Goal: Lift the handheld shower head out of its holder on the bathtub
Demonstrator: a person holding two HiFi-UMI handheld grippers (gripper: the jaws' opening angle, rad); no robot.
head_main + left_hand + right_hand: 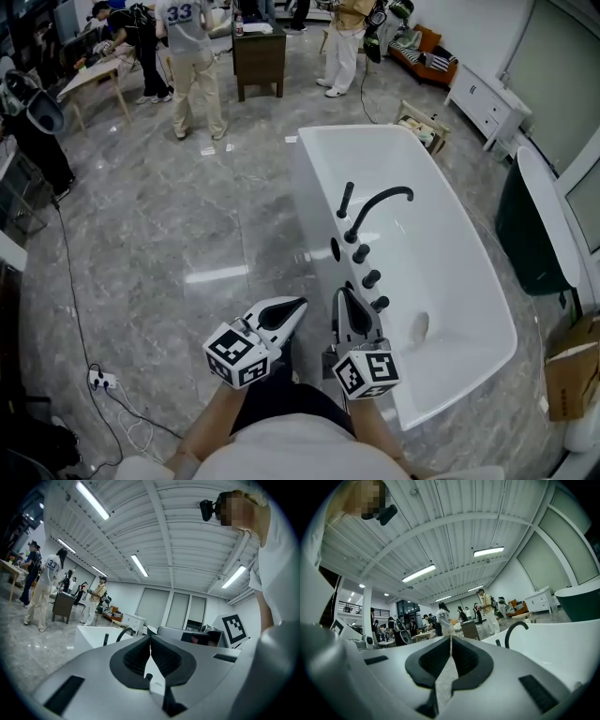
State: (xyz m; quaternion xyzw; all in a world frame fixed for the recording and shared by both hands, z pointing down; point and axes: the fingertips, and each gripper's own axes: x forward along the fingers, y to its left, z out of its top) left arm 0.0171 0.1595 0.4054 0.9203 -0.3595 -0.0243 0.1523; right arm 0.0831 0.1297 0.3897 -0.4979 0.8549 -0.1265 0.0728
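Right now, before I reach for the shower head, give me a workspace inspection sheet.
Surface: grey floor, white tub rim.
Job's things: shower head upright on the rim, beside the spout and three knobs.
Clutter: cardboard box at far right.
Grippers: left gripper and right gripper shut, empty, short of the shower head.
Cables: power strip and cords on the floor, left.
Surroundings: people at tables far off; dark tub at right.

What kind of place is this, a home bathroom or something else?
Probably a showroom or test hall: a white bathtub stands on an open grey floor, a dark tub stands nearby, and people gather at tables behind.
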